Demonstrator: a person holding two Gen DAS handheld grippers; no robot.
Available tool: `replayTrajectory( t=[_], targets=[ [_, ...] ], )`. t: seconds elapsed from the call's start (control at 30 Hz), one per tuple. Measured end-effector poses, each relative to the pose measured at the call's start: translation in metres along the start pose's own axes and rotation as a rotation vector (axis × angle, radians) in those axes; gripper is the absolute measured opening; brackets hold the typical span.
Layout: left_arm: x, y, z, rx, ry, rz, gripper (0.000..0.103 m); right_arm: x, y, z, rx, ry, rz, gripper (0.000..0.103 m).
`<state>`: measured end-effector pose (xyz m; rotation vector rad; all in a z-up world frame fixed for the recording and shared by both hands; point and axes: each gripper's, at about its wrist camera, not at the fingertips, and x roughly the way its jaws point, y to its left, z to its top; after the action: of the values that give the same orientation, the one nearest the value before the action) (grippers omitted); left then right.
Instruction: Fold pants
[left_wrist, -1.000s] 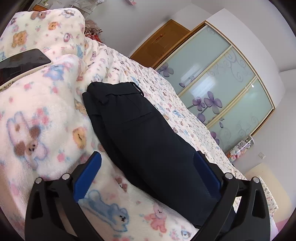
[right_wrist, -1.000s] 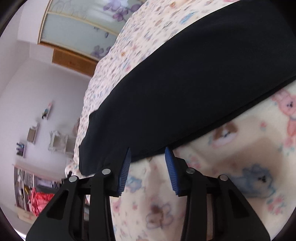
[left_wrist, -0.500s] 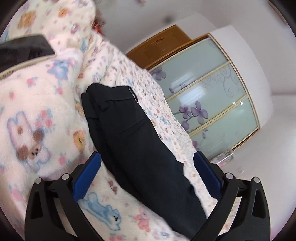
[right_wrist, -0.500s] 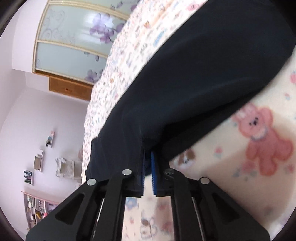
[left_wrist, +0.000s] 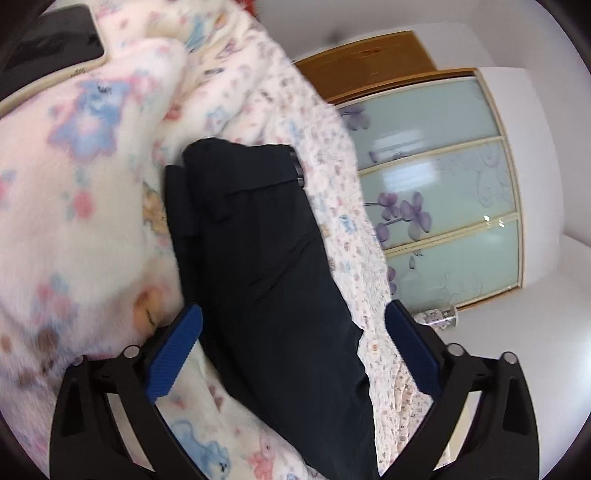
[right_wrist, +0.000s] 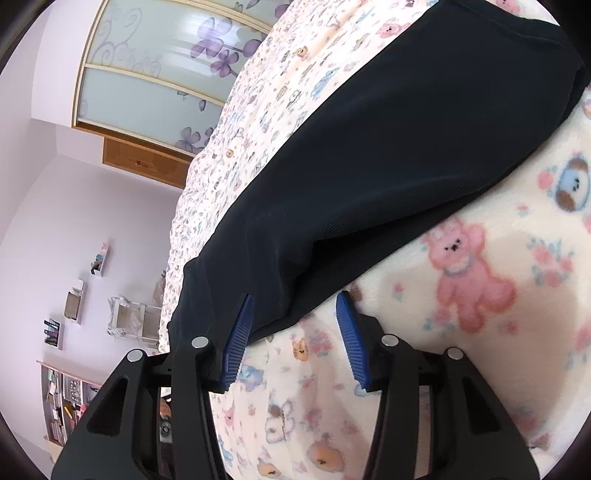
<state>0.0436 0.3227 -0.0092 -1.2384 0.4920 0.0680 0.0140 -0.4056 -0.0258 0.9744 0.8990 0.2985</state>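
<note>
Both grippers, left (left_wrist: 293, 328) and right (right_wrist: 295, 317), gape empty; long black fabric pants (left_wrist: 273, 280) lie legs-together, cross-folds remaining.

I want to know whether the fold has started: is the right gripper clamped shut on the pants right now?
No, the right gripper is open, its blue pads apart with the edge of the black pants lying between them on the blanket.
</note>
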Motion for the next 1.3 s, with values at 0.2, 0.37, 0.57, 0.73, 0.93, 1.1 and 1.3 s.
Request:
replayTrajectory(
  t=[0.2, 0.37, 0.57, 0.73, 0.93, 1.1, 1.3],
  targets=[
    [0.021, -0.007, 0.006, 0.025, 0.033, 0.056, 0.086, 0.004, 0.005, 0.000, -0.022, 0.003, -0.007, 0.056],
    [0.015, -0.003, 0.002, 0.044, 0.002, 0.072, 0.012, 0.006, 0.008, -0.001, -0.047, -0.005, -0.022, 0.056],
    [-0.006, 0.024, -0.016, 0.029, -0.078, 0.102, 0.008, 0.001, 0.007, 0.000, -0.045, -0.014, -0.020, 0.056],
    [-0.004, 0.013, -0.018, 0.099, -0.086, 0.137, 0.034, -0.004, 0.013, -0.001, -0.074, -0.010, -0.030, 0.060],
    [-0.050, -0.040, -0.060, 0.331, -0.373, 0.173, 0.095, -0.047, 0.037, -0.001, -0.215, -0.209, 0.018, 0.065],
    [-0.028, -0.070, -0.081, 0.450, -0.280, 0.080, 0.101, -0.063, 0.009, 0.028, -0.097, -0.339, 0.002, 0.078],
    [0.013, -0.038, -0.075, 0.370, -0.148, 0.253, 0.101, -0.058, -0.069, 0.058, 0.156, -0.322, -0.117, 0.067]
  ],
)
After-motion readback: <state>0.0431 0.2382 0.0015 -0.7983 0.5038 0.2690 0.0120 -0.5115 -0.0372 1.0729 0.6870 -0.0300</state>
